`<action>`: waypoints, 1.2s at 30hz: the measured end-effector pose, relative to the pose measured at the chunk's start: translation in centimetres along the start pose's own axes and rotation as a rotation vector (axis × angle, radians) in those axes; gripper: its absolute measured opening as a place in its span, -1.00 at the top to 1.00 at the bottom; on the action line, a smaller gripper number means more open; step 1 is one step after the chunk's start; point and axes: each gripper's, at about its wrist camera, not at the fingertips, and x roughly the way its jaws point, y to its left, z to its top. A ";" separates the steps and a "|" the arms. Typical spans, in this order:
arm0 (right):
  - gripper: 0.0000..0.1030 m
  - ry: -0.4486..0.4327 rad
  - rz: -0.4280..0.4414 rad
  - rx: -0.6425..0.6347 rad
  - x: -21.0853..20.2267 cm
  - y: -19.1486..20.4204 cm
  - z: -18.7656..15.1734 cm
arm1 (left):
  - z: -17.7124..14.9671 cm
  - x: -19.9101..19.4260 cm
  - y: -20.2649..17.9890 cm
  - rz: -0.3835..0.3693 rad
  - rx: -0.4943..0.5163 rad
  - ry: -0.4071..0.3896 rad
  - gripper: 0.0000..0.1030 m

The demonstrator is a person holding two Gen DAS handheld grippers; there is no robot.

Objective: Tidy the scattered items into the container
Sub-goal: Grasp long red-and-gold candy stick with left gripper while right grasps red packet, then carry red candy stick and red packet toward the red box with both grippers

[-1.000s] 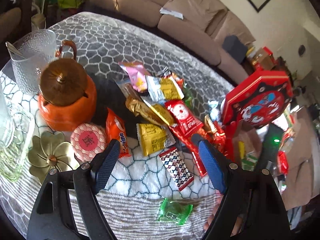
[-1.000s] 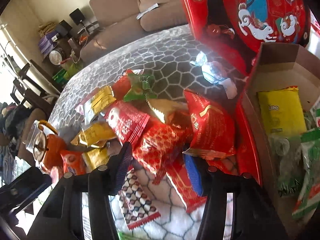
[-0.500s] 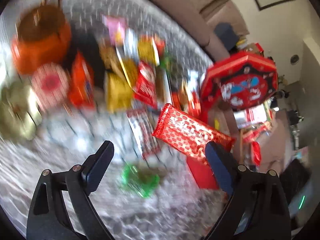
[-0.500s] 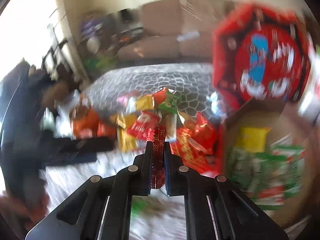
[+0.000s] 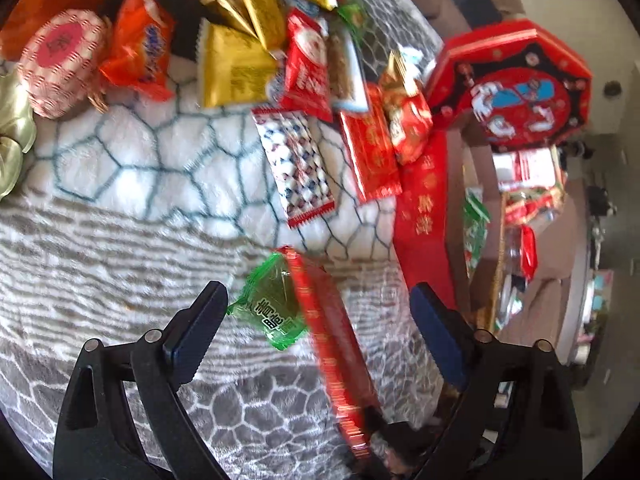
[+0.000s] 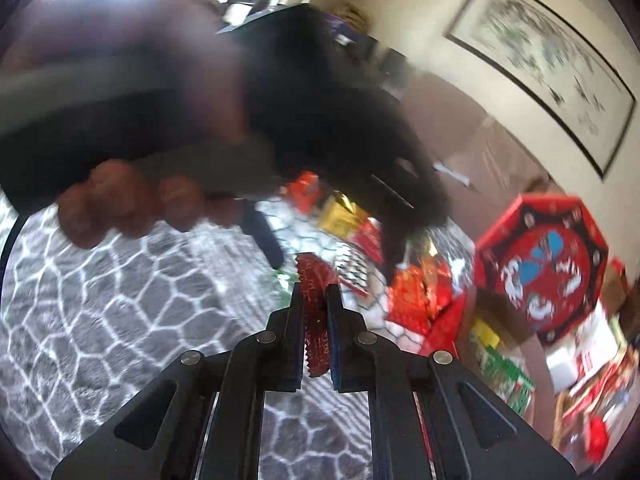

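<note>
My right gripper [image 6: 315, 300] is shut on a long red snack packet [image 6: 314, 320] and holds it above the table. The same packet [image 5: 332, 344] crosses the left wrist view, between the open fingers of my left gripper [image 5: 320, 312]. A green candy packet [image 5: 272, 308] lies on the cloth just below, also between those fingers. A pile of snack packets [image 5: 296, 60] lies beyond. The open red box [image 5: 424, 216] with its octagonal lid [image 5: 516, 84] stands at the right, and shows in the right wrist view [image 6: 540, 276].
A round pink tin [image 5: 64, 60] and a gold flower dish [image 5: 12, 136] sit at the left. The left hand and its gripper body [image 6: 200, 120] fill the upper left of the right wrist view. A sofa [image 6: 492, 152] stands behind the table.
My right gripper shut on the red packet, lifted it and swung it left under my left gripper. My left gripper moved down and forward over the green candy packet.
</note>
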 end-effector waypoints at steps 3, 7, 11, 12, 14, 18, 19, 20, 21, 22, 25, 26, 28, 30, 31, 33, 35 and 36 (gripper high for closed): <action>0.84 -0.017 -0.005 -0.065 0.0 1.4 -0.1 | -0.2 1.0 0.4 0.000 -0.014 0.063 0.35; 0.84 -0.015 -0.041 -0.150 0.0 3.5 -0.5 | -1.4 2.0 0.8 -0.030 -0.019 0.137 0.30; 0.65 -0.003 -0.023 -0.136 -0.2 4.2 -0.6 | -2.5 0.8 0.7 -0.060 0.025 0.083 0.65; 0.56 -0.007 -0.017 -0.114 -0.5 3.9 -0.6 | -2.7 0.1 0.9 -0.069 0.025 0.063 0.83; -0.07 -0.023 -0.009 -0.028 -1.5 2.5 -0.5 | -3.0 -1.4 1.4 -0.078 0.023 0.033 0.83; -0.21 -0.006 -0.005 0.208 -3.4 -2.5 -1.0 | -3.1 -4.0 2.8 -0.135 -0.027 -0.039 0.83; -0.21 0.029 -0.014 0.287 -3.2 -4.1 -1.3 | -3.1 -4.5 3.2 -0.139 -0.038 -0.056 0.83; -0.21 0.067 -0.014 0.364 -2.7 -5.8 -1.6 | -3.1 -5.0 3.4 -0.148 -0.045 -0.076 0.83; -0.21 0.096 -0.004 0.441 -2.1 -7.5 -2.0 | -3.2 -5.7 3.8 -0.169 -0.054 -0.092 0.83; -0.21 0.138 0.028 0.540 -0.9 -9.7 -2.5 | -3.3 -6.2 4.1 -0.182 -0.065 -0.103 0.83; -0.21 0.271 0.089 0.681 3.6 -14.3 -2.5 | -3.6 -7.6 4.5 -0.155 -0.048 -0.148 0.83; -0.21 0.305 0.104 0.686 5.0 -15.0 -2.1 | -3.8 -7.8 4.5 -0.150 -0.043 -0.157 0.83; -0.21 0.371 0.135 0.675 8.1 -16.0 -1.1 | -4.1 -8.3 4.7 -0.154 -0.037 -0.165 0.83; -0.21 0.453 0.152 0.645 11.1 -16.3 0.0 | -4.4 -8.7 4.9 -0.147 -0.022 -0.176 0.83; -0.21 0.509 0.165 0.610 12.9 -16.2 0.7 | -4.5 -8.8 5.1 -0.151 -0.021 -0.179 0.83; -0.21 0.601 0.175 0.560 15.4 -15.7 1.3 | -4.5 -8.7 5.3 -0.167 -0.026 -0.181 0.83; -0.21 0.719 0.166 0.502 18.2 -15.3 1.2 | -4.5 -8.4 5.2 -0.176 -0.029 -0.184 0.83; -0.21 0.761 0.138 0.466 19.1 -15.2 1.2 | -4.5 -8.4 5.2 -0.182 -0.029 -0.187 0.83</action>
